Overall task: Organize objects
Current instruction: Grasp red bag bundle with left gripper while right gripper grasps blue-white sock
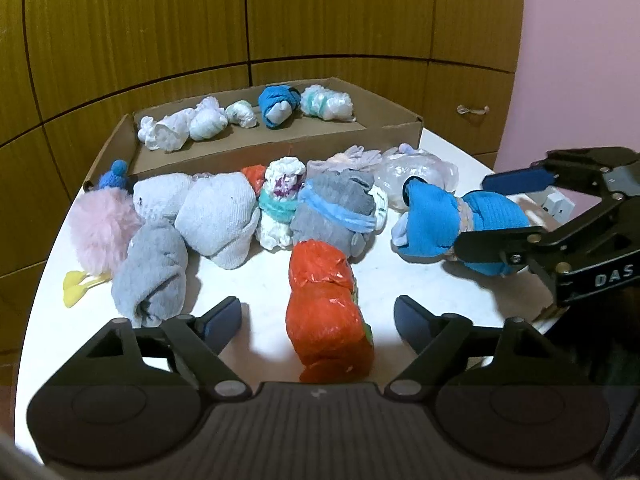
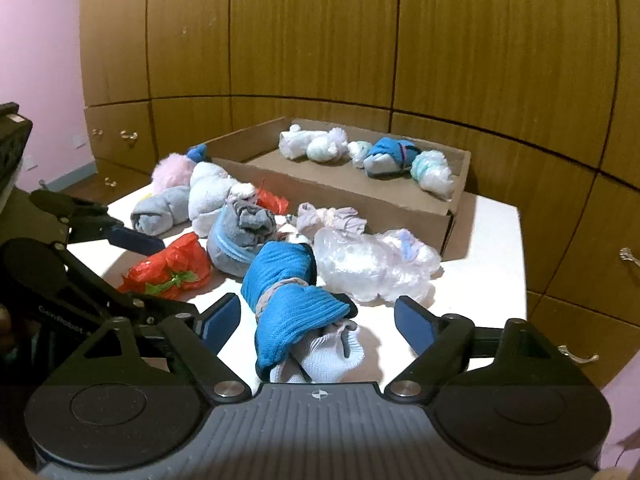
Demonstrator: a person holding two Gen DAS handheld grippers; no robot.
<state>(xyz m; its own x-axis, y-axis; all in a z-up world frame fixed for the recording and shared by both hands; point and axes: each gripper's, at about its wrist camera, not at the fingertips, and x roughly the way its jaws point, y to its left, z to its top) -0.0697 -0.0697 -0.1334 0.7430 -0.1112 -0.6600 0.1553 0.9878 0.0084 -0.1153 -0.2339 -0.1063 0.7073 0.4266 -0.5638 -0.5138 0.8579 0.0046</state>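
An orange plastic-wrapped bundle (image 1: 326, 312) lies on the white table (image 1: 256, 280) between the fingers of my left gripper (image 1: 318, 316), which is open; neither pad touches it. A blue sock bundle (image 2: 292, 300) with a pale sock end lies between the fingers of my right gripper (image 2: 318, 314), also open, with gaps on both sides. In the left wrist view the right gripper (image 1: 500, 214) straddles the blue sock bundle (image 1: 448, 224). The right wrist view shows the left gripper (image 2: 156, 272) around the orange bundle (image 2: 172, 264).
A shallow cardboard box (image 1: 256, 148) at the back holds several rolled white bundles and one blue one (image 1: 278, 106). In front of it lie grey socks (image 1: 218, 216), a pink fluffy toy (image 1: 100, 228) and clear plastic bags (image 2: 360, 260). Wooden cabinets stand behind.
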